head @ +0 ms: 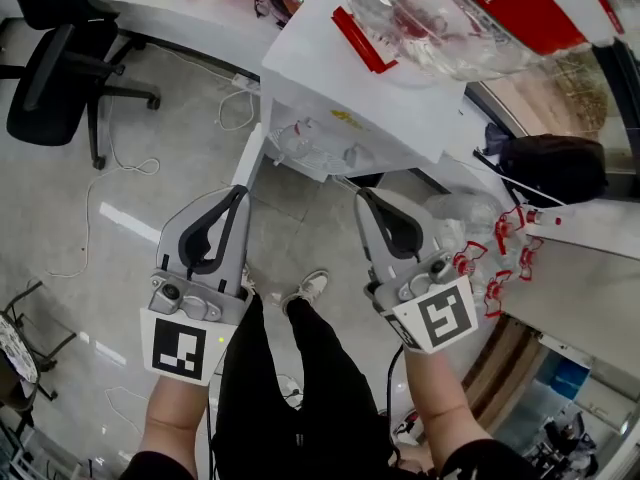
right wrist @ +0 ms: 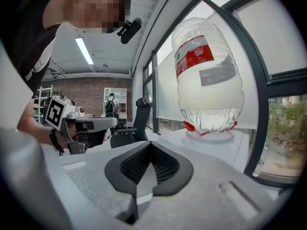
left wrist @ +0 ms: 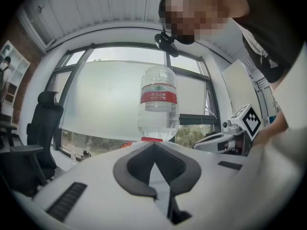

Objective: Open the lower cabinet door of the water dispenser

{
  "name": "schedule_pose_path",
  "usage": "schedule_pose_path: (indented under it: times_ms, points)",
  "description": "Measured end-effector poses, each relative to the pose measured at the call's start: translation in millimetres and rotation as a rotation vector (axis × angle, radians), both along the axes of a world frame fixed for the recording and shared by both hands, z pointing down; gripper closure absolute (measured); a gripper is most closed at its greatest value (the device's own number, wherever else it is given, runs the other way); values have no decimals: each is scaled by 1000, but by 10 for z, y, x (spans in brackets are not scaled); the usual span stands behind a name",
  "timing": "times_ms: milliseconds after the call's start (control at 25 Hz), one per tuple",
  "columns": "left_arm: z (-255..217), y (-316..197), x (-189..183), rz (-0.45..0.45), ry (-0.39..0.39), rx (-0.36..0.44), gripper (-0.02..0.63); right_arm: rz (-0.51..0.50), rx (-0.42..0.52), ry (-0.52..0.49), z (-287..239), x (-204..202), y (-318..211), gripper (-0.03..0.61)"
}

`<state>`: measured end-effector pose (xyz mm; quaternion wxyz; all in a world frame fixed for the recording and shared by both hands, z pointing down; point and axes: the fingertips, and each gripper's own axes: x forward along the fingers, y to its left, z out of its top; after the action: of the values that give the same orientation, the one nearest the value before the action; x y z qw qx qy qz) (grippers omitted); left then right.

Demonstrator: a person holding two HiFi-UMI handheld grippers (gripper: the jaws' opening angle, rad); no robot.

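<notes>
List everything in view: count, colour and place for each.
clear plastic water bottle with a red label: one, clear and red, upside down on top of the dispenser
white box-shaped water dispenser: one, white, ahead of both grippers
black office chair: one, black, upper left on the grey floor
white desk: one, white, along the top edge
black bag: one, black, on the ledge at right
white shoe: one, white, on the floor between the grippers
black trousers: one pair, black, bottom centre
left gripper: one, pale grey with black pads, shut and empty
right gripper: one, same colours, shut and empty
</notes>
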<state>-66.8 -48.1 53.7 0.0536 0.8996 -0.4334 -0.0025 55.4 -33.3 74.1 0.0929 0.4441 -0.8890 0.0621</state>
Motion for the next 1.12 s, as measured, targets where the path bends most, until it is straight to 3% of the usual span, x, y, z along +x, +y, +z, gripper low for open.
schedule_pose_path:
  times_ms: [160,760,1120]
  points:
    - [-327,-34,59,20,44,-9,606,34,16,-3,-342,50,60,574]
    - [-1499,19,463,85,33,28,606,164,65,-59,-1378,604,149,574]
    - [-2164,26,610,120,43,116,606,179,140,-63,-1954,766,191,574]
